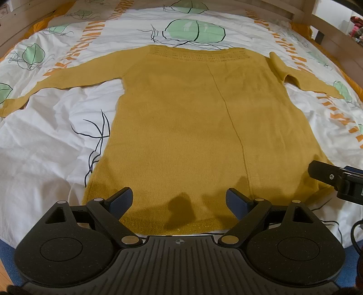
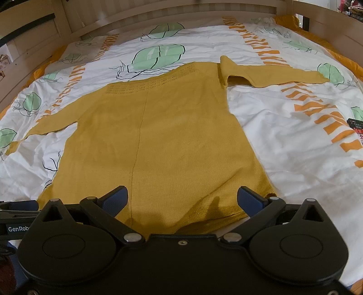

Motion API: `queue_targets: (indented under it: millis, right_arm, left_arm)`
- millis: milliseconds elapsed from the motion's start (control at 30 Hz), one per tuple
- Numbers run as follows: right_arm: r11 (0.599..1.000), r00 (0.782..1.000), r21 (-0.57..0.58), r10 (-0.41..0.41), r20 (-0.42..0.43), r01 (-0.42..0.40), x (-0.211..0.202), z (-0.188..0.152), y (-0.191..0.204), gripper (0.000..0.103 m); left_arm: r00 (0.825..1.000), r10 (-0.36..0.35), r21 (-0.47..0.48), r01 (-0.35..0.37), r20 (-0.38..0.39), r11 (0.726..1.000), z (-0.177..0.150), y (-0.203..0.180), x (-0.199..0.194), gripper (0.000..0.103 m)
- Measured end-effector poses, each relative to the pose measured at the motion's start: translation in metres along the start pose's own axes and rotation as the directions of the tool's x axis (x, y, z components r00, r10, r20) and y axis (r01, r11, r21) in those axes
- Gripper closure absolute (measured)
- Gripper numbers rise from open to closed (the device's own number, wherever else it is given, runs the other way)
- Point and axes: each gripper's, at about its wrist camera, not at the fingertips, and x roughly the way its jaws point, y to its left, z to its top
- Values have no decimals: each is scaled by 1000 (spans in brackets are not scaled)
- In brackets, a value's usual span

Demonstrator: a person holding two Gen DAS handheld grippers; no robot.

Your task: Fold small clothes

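A mustard-yellow knit sweater (image 1: pixel 192 122) lies flat on the bed, hem towards me, neckline at the far end. It also shows in the right wrist view (image 2: pixel 172 140). Its left sleeve (image 1: pixel 74 77) stretches out to the left. Its right sleeve (image 2: pixel 272 74) stretches right, with a fold at the shoulder. My left gripper (image 1: pixel 179 202) is open and empty, just above the hem's left part. My right gripper (image 2: pixel 182 199) is open and empty above the hem's right part; it also shows at the right edge of the left wrist view (image 1: pixel 340 181).
The bed cover (image 1: pixel 45 140) is white with green leaves and orange stripes, and wrinkled. A wooden bed frame (image 2: pixel 158 13) surrounds it at the far end and sides. A dark small object (image 2: pixel 356 127) lies at the bed's right edge.
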Motion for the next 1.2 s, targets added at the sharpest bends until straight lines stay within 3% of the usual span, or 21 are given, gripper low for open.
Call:
queue_targets:
  millis: [1200]
  right_arm:
    - [1000, 1000, 16, 23, -14, -23, -1, 7, -3, 1]
  left_arm:
    - [1000, 2, 12, -2, -20, 1000, 2, -2, 4, 14]
